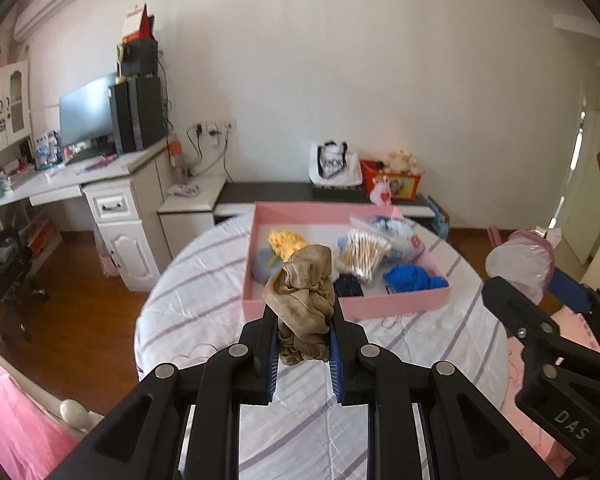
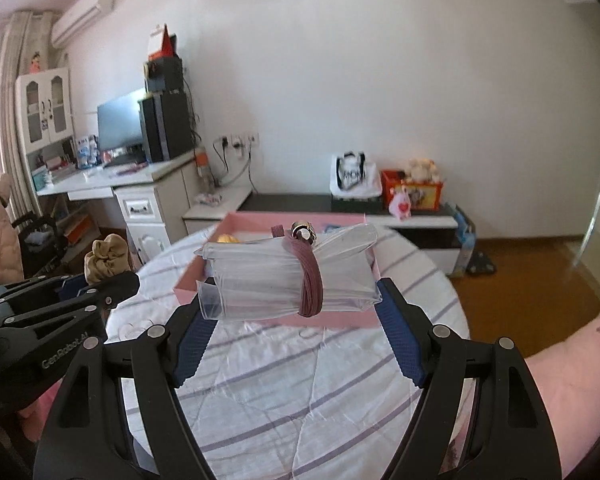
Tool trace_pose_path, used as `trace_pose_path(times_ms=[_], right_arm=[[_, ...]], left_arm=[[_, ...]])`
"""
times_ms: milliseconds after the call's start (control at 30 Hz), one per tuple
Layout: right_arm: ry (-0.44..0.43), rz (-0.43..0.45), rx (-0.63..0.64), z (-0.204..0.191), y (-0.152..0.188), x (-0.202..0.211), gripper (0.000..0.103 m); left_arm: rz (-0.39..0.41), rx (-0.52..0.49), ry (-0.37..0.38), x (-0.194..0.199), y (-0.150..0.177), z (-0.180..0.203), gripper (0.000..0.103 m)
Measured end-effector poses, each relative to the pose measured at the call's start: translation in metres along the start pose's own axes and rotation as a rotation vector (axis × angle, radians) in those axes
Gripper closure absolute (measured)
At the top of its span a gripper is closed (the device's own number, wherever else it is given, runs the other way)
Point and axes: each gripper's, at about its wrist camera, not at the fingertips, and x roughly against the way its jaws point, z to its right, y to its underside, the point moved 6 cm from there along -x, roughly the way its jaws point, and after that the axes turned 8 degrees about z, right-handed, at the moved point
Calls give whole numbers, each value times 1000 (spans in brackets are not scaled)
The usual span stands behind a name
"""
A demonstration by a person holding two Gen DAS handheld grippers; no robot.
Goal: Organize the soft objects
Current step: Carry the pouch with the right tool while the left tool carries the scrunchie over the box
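Note:
My left gripper [image 1: 303,340] is shut on a crumpled tan scrunchie [image 1: 302,304], held in the air over the striped round table [image 1: 204,292], just in front of the pink tray [image 1: 340,304]. My right gripper [image 2: 296,312] is shut on a clear plastic roll [image 2: 260,280] wrapped with mauve hair ties [image 2: 310,280], also lifted in front of the tray [image 2: 260,320]. In the left wrist view the same roll [image 1: 516,260] shows at the right. The tray holds a yellow soft item [image 1: 286,240], a bag of cotton swabs [image 1: 364,252], a blue soft item [image 1: 412,278] and a dark navy one [image 1: 348,285].
A white desk [image 1: 112,184] with a monitor [image 1: 86,114] stands at the left wall. A low dark bench [image 1: 300,194] behind the table carries a bag and a red box. Wooden floor lies at the left. A sleeve [image 2: 572,368] shows at the right.

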Motion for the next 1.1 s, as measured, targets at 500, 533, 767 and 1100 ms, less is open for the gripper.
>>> trace_pose_path(times_ms=[500, 533, 767, 1100], right_arm=[[-36, 167, 34, -16, -26, 56, 28], [-36, 177, 35, -17, -27, 59, 28], [-43, 219, 46, -20, -30, 76, 28], [-41, 228, 46, -21, -29, 81, 28]], left_arm=[[182, -23, -54, 84, 5, 7, 86], [191, -23, -56, 89, 8, 7, 86], [234, -18, -68, 107, 16, 6, 86], [248, -6, -74, 109, 23, 5, 85]])
